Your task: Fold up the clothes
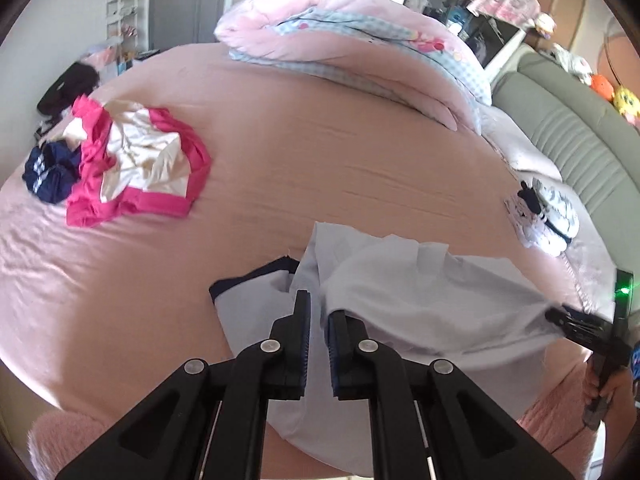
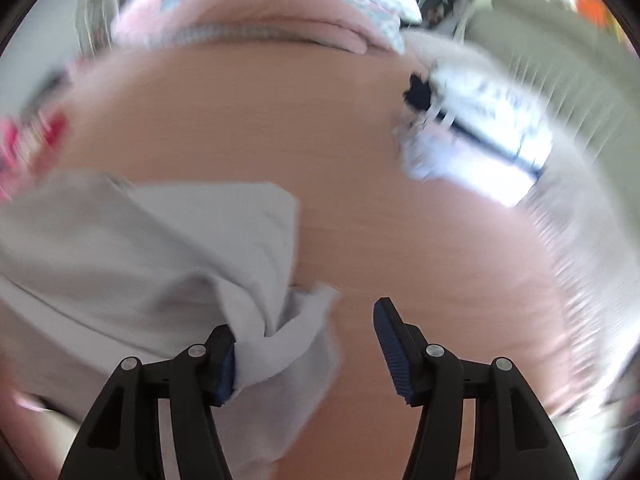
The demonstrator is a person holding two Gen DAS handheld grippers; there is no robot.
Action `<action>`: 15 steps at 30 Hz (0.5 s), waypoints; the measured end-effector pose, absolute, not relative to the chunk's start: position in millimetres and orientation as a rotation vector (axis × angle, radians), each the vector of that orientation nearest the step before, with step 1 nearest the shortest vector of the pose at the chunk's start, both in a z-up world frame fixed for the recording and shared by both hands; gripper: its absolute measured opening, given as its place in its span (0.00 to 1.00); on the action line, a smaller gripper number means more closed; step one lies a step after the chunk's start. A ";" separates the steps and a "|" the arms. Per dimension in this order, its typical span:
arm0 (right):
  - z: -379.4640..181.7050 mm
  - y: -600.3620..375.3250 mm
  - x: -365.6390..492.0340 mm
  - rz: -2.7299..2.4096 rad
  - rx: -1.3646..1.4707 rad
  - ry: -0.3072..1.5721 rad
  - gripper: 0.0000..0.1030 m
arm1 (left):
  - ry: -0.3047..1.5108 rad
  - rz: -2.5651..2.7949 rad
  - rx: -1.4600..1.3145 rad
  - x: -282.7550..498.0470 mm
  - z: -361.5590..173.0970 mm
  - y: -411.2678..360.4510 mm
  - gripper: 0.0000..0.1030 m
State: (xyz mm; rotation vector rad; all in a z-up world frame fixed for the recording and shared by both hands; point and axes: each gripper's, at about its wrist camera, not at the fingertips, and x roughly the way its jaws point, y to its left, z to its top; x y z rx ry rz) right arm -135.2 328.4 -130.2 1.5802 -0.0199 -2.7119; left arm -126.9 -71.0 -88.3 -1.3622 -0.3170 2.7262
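Observation:
A light blue garment (image 1: 400,300) with navy trim lies bunched on the pink bed sheet (image 1: 320,152). My left gripper (image 1: 319,306) stands over the garment's left part, jaws nearly together and pinching a fold of the cloth. At the right edge of this view my right gripper (image 1: 560,315) meets the garment's far corner. The right wrist view is blurred. There the right gripper (image 2: 305,316) is open. The garment (image 2: 160,240) drapes against its left finger (image 2: 226,354), and the right finger (image 2: 394,344) stands apart from the cloth.
A pink and cream pile of clothes (image 1: 136,160) and a navy garment (image 1: 48,176) lie at the bed's left. A folded pink and blue quilt (image 1: 352,52) sits at the back. White patterned clothes (image 1: 548,216) lie at the right by a grey-green headboard (image 1: 560,128).

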 end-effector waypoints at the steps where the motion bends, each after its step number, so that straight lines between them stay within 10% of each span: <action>1: -128.0 337.7 -133.4 -2.658 1.558 -0.135 0.56 | -0.344 2.718 -1.359 -124.2 -87.5 -71.3 0.07; 9: -134.6 311.0 -127.9 -2.527 1.559 0.065 0.56 | -0.382 2.682 -1.365 -129.7 -94.1 -69.5 0.07; 11: -150.4 292.0 -133.3 -2.433 1.586 0.098 0.02 | -0.401 2.639 -1.396 -138.9 -107.6 -66.7 0.07; 15: -175.6 279.3 -156.7 -2.398 1.703 0.074 0.02 | -0.452 2.504 -1.627 -177.4 -152.3 -61.5 0.06</action>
